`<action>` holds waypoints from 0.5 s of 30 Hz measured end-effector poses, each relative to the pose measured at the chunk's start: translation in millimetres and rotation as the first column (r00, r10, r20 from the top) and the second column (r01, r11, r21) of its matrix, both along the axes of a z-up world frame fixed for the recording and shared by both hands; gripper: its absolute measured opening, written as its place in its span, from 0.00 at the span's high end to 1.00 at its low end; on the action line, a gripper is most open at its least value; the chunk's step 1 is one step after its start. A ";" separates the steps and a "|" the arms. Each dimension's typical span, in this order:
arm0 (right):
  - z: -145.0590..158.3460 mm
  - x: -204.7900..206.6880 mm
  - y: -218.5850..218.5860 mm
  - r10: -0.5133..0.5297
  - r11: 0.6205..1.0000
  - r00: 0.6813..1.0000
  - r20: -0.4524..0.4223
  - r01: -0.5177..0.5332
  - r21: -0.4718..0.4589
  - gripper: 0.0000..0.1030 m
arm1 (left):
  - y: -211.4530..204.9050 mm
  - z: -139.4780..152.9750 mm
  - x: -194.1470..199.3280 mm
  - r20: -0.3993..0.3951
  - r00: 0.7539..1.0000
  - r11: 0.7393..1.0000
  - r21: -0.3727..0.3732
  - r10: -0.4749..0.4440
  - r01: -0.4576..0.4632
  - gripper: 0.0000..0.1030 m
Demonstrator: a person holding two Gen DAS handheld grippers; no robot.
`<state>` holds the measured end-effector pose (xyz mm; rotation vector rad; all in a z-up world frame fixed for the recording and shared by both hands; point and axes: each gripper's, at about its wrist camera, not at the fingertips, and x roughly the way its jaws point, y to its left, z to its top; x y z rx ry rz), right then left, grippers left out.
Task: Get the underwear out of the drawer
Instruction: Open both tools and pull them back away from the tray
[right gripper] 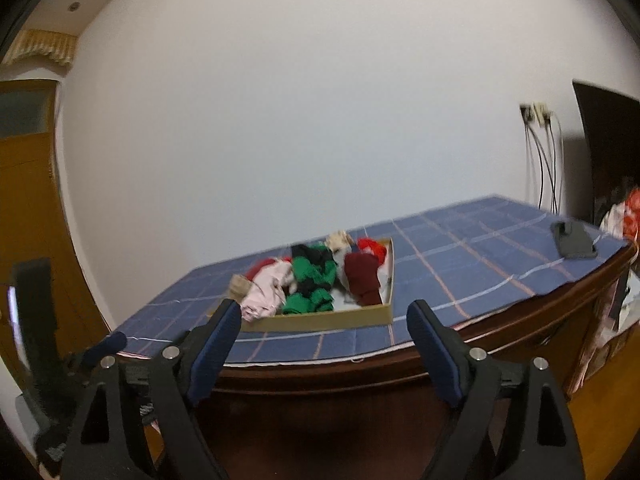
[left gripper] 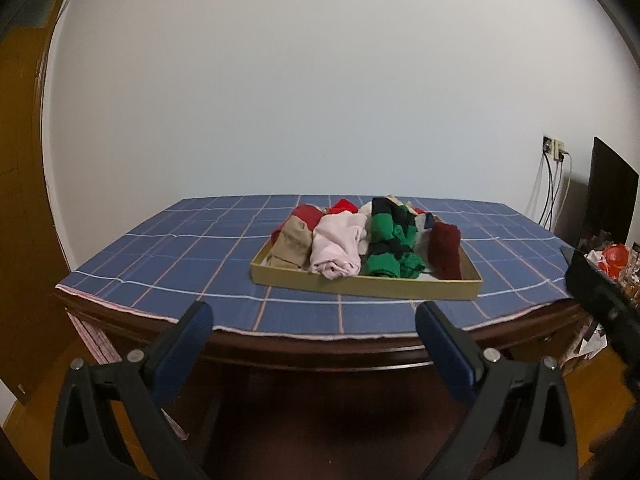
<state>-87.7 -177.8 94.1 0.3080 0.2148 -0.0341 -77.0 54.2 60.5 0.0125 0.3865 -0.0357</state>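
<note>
While both claws hang short of the counter's near edge, the underwear waits in its drawer.
The left claw (left gripper: 314,316) and right claw (right gripper: 323,316) both stand apart, empty; the shallow tan drawer (left gripper: 360,286) sits mid-counter (left gripper: 160,248). Best to come in low over the near rim and pinch one folded piece, say the pink one (left gripper: 336,246), lifting straight up. No readable writing shows.

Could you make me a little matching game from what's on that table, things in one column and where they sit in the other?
Things:
1. dark red roll
2. pink bundle
3. beige roll
4. dark grey garment

Places:
A. middle of the tray, beside the green pieces
B. tray's left end
C. on the tablecloth, outside the tray
D. tray's right end

Pairs: 1-D, 2-A, 3-B, 4-C
</note>
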 end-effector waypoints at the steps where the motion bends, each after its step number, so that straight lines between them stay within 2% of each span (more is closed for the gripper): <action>1: 3.3 -9.5 5.1 -0.002 1.000 1.000 0.020 0.003 -0.015 0.15 | 0.6 0.4 -5.8 0.004 1.000 1.000 0.001 0.000 0.000 0.00; 9: 8.4 -48.3 24.0 -0.002 0.997 0.997 0.082 0.008 -0.075 0.11 | 0.5 -0.2 -37.1 0.037 0.999 1.000 0.014 0.001 -0.001 0.00; 15: 0.7 -60.3 18.6 -0.017 0.999 0.996 0.089 0.021 -0.048 0.11 | -3.3 -2.0 -47.6 0.045 0.999 1.000 0.022 0.004 -0.005 0.00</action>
